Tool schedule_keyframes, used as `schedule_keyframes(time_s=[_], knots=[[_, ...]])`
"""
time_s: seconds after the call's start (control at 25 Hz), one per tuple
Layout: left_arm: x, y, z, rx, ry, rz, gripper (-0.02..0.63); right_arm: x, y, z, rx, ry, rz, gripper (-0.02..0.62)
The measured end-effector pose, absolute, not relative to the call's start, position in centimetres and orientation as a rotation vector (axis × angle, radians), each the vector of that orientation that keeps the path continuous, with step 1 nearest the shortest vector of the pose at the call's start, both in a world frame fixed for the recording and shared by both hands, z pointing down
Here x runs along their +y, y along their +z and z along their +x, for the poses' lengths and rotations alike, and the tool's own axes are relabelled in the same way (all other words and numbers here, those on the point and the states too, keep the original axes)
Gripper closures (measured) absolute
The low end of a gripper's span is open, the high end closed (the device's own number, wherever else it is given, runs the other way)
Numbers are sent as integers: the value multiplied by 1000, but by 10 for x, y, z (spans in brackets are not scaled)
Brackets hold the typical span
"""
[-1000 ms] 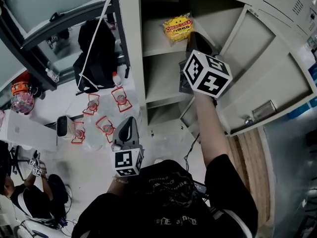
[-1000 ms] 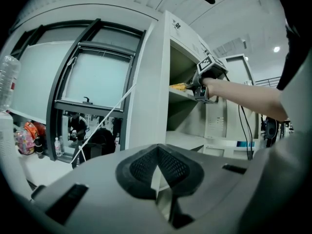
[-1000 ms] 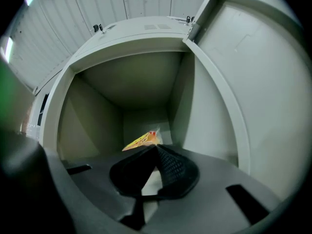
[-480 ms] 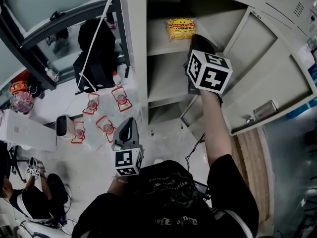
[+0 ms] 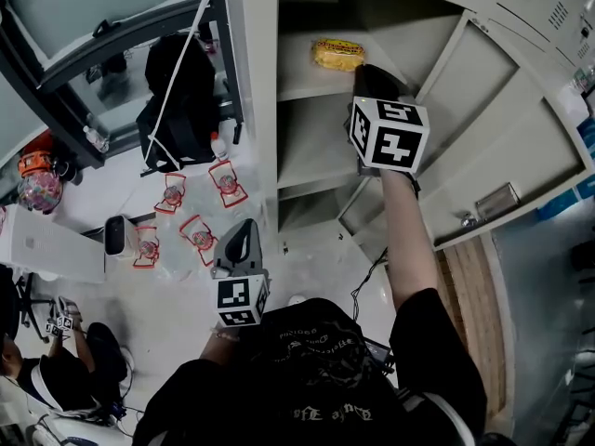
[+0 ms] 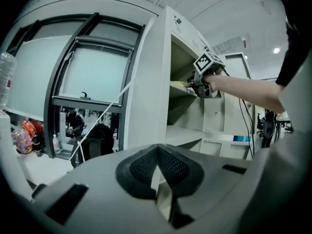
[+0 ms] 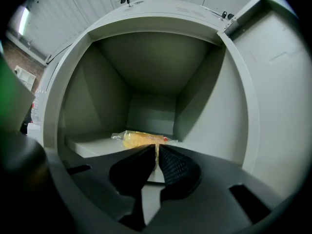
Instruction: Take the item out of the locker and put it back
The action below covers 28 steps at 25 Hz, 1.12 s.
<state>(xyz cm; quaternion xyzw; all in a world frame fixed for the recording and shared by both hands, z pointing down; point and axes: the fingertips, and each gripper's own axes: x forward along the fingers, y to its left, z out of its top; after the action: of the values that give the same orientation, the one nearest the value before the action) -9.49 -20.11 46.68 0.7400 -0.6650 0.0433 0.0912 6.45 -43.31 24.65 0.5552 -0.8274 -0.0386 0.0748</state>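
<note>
Right gripper: reaching level into the upper compartment of the locker, its jaws pressed together and, as far as the thin strip between the pads is showing, pinching the near edge of the yellow snack packet
Snack packet: lying flat on the upper shelf, toward its front, one end tucked at the jaw tips
Left gripper: hanging low in front of the person, well apart from the locker, jaws closed on nothing
Step in hand: judging by a packet that is both gripped and resting on the shelf, this is looking like either the start of the lift-out or the end of the set-down
Slipping risk: the pads are biting only wrapper film, so a quick pull is likely to be sliding the packet free and dropping it past the shelf lip to the floor
Snagging risk: dragging rather than lifting may be catching the wrapper on the shelf's front edge and tearing it
Collision risk: the open door is standing just beside the right forearm, so a careless withdrawal could be knocking the gripper against it
Release risk: letting go this near the front may be leaving the packet overhanging and ready to fall
</note>
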Motion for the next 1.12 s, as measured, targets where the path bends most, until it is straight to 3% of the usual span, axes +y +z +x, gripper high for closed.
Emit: schedule_keyframes(time_s=[0.12,0.24,0.48,1.12], knots=[[-199,468,-95,-1971,134,2197,600,-432,249,62,-2494,-101,1639,573],[-195,471,-94,-1965,152,2193,600,-430,251,60,-2526,-67,1606,464],[-189,468,-96,-1966,143,2201,600,-414,241,56,-2592,-131,1602,392],[-164,445,-103,-1930,102,2293,600,-326,242,61,-2661,-263,1638,388]])
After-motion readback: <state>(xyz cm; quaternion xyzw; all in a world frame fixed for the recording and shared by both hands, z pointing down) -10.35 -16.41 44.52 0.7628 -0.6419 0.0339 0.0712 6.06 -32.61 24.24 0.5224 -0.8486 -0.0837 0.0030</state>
